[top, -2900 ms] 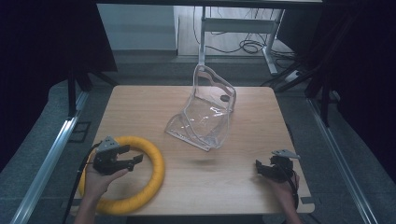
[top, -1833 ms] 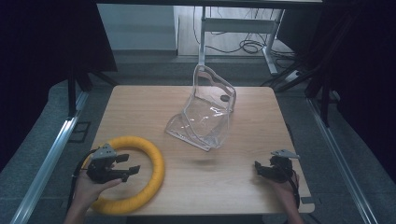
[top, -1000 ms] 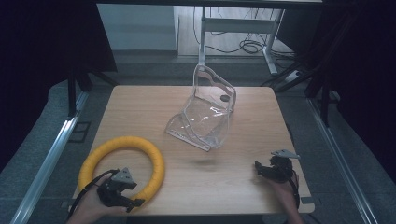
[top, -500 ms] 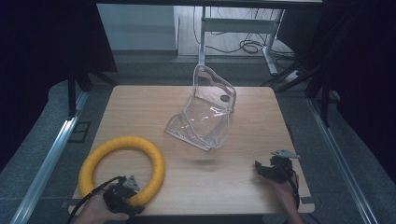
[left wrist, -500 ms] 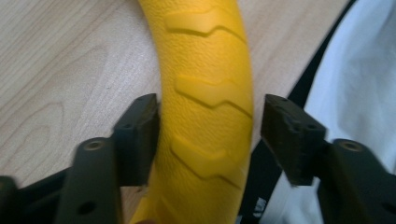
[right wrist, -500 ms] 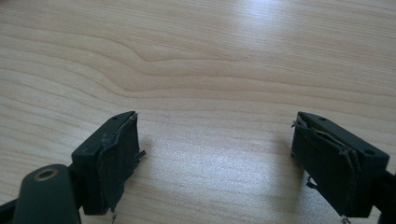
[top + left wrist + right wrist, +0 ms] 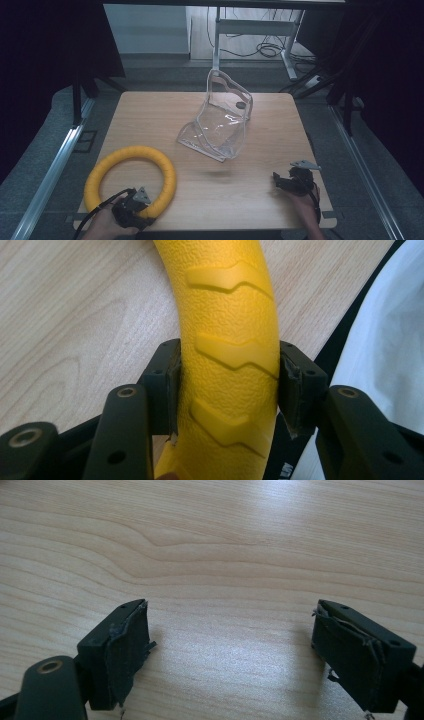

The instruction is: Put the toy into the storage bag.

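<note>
We see a yellow ring (image 7: 131, 181) lying flat on the wooden surface (image 7: 250, 200), in its near left corner as the high view shows it. It is a thick, closed hoop with a wide open middle through which the wood shows. In the left gripper view its skin (image 7: 227, 355) is finely pebbled, and raised zigzag ridges run across the tube one after another. Being round, it has no long axis of its own and points no particular way; its flat plane is level with the surface. The stretch caught in the left gripper view runs away from the camera, bending slightly to the left at the top.

Our left gripper (image 7: 134, 206) sits at the ring's near edge, close to the surface's front rim. Its fingers (image 7: 162, 385) have just been closing and now press on both sides of the tube, clamped on the yellow ring.

Our right gripper (image 7: 292, 181) rests near the right front corner, well apart from the ring. Its fingers (image 7: 120, 650) stand wide apart with bare wood between them.

A clear plastic pouch (image 7: 220, 122) stands half collapsed toward the far middle of the surface, apart from both grippers and the ring.
</note>
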The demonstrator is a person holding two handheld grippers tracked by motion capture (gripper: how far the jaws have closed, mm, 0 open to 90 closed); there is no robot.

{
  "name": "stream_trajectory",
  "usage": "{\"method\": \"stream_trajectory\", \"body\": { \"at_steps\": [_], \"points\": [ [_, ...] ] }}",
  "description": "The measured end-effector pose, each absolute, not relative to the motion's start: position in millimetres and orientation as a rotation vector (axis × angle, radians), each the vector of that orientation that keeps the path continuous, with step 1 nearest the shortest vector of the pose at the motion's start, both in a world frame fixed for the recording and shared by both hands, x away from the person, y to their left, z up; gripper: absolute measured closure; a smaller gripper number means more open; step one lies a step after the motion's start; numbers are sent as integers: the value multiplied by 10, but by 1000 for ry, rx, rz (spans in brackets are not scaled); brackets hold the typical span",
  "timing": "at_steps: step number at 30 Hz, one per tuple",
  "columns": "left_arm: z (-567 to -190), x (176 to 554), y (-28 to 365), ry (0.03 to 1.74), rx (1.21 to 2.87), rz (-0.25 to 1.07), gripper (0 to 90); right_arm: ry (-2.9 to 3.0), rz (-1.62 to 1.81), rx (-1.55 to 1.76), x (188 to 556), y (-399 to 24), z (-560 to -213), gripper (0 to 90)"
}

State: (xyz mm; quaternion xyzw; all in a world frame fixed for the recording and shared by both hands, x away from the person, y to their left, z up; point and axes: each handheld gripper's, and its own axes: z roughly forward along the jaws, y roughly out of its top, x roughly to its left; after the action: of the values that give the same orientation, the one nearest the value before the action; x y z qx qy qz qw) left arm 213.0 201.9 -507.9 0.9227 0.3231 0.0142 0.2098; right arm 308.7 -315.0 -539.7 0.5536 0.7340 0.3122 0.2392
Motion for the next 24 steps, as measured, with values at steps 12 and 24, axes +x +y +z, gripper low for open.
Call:
{"method": "stream_trajectory", "body": {
  "at_steps": [12,24],
  "points": [
    [-4715,2222,2234,870,2308,25,513,2009,854,1513,3087,-3153,-5398,158],
    [-4469,2248,2519,866,2115,27,514,2008,855,1521,3085,-3150,-5396,159]
  ]
}}
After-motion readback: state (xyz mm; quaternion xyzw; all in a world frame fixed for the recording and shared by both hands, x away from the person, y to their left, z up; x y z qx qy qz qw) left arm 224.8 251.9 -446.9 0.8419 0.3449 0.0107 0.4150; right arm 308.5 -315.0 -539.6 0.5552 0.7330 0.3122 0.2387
